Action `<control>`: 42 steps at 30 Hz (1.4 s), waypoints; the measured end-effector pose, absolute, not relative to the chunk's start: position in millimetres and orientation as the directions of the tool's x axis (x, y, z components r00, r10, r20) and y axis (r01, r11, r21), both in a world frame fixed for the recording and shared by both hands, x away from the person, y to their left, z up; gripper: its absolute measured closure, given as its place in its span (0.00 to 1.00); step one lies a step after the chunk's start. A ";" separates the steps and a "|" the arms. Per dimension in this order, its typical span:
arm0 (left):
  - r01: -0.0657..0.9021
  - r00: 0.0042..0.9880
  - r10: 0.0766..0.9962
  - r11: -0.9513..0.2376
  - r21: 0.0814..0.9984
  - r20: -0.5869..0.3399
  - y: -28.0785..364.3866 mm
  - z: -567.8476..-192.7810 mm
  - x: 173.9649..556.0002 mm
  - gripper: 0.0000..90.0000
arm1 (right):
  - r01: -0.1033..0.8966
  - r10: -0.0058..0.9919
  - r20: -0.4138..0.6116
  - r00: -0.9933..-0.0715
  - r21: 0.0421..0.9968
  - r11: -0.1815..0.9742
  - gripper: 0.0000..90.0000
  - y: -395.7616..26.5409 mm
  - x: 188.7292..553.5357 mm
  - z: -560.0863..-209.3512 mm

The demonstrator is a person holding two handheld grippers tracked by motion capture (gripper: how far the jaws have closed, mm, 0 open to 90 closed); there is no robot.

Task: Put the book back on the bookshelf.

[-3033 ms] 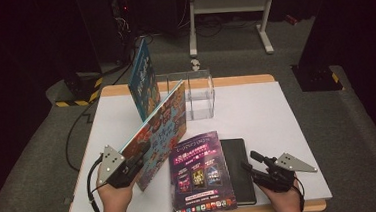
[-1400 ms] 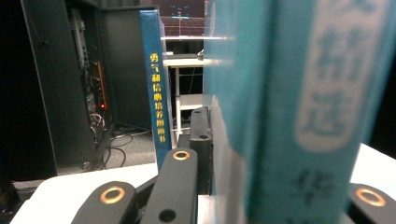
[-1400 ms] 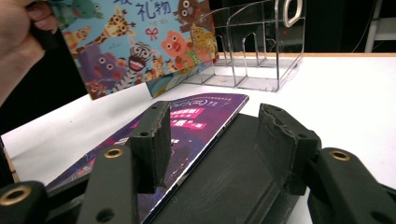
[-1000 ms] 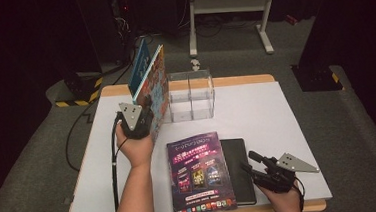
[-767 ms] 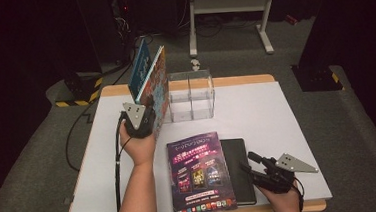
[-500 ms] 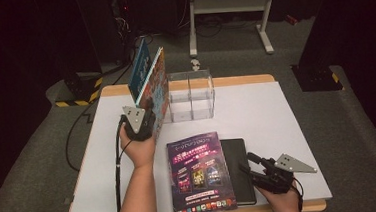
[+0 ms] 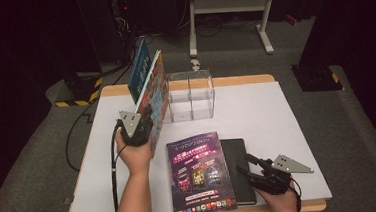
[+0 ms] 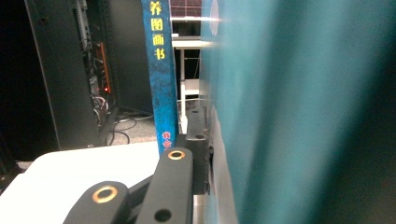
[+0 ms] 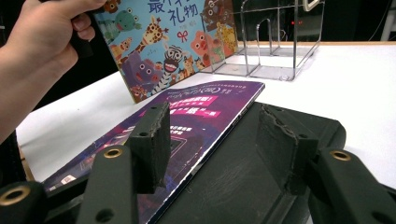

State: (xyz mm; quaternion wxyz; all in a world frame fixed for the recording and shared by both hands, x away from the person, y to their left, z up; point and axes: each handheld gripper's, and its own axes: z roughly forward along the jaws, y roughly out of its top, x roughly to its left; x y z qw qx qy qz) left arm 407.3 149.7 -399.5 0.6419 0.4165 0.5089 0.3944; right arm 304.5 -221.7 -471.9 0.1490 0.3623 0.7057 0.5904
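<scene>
**High view.** We find the left gripper (image 7: 145,130) clamped on the lower near edge of the picture book (image 7: 158,93). The book stands nearly upright at the table's (image 7: 277,115) far left. It leans toward the blue book (image 7: 138,69) behind it and sits just beside the clear organiser (image 7: 190,96). The right gripper (image 7: 245,163) rests low at the near edge, over the black notebook (image 7: 237,152) and beside the purple magazine (image 7: 201,175), which lies flat.

**Left gripper view.** One black jaw lies against the picture book's teal back cover (image 8: 289,116), and the blue book's spine (image 8: 161,70) stands upright just beyond. The jaws have just been opening slightly with the book between them, though the pad looks pressed to the cover. We judge that the step in hand is parking this book against its neighbour.

**Right gripper view.** The jaws stand apart and grip nothing, straddling the magazine's (image 9: 187,116) edge and the notebook (image 9: 243,177).

**Recommendation.**
- Seat the picture book's bottom edge fully on the table.
- Tip it until it rests on the blue book before letting go completely.
- Release slowly, because a thin, tall book that is not yet leaning could fall back toward the organiser or slide out.
- Draw the gripper straight back along the cover so that it does not drag the book.
</scene>
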 end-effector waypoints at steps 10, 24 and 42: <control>-0.054 0.187 0.930 0.332 0.942 -0.317 152.3 -403.9 400.8 0.82 | 0.339 0.691 0.212 -0.691 0.939 0.051 0.50 -221.5 305.0 -473.7; -0.010 0.182 0.942 0.289 0.957 -0.282 159.4 -423.5 383.8 0.83 | 0.341 0.692 0.211 -0.691 0.938 0.055 0.50 -220.1 304.4 -474.4; -0.029 0.127 0.968 0.223 0.974 -0.217 154.3 -429.3 376.9 0.87 | 0.343 0.690 0.219 -0.690 0.938 0.046 0.50 -221.1 303.7 -474.6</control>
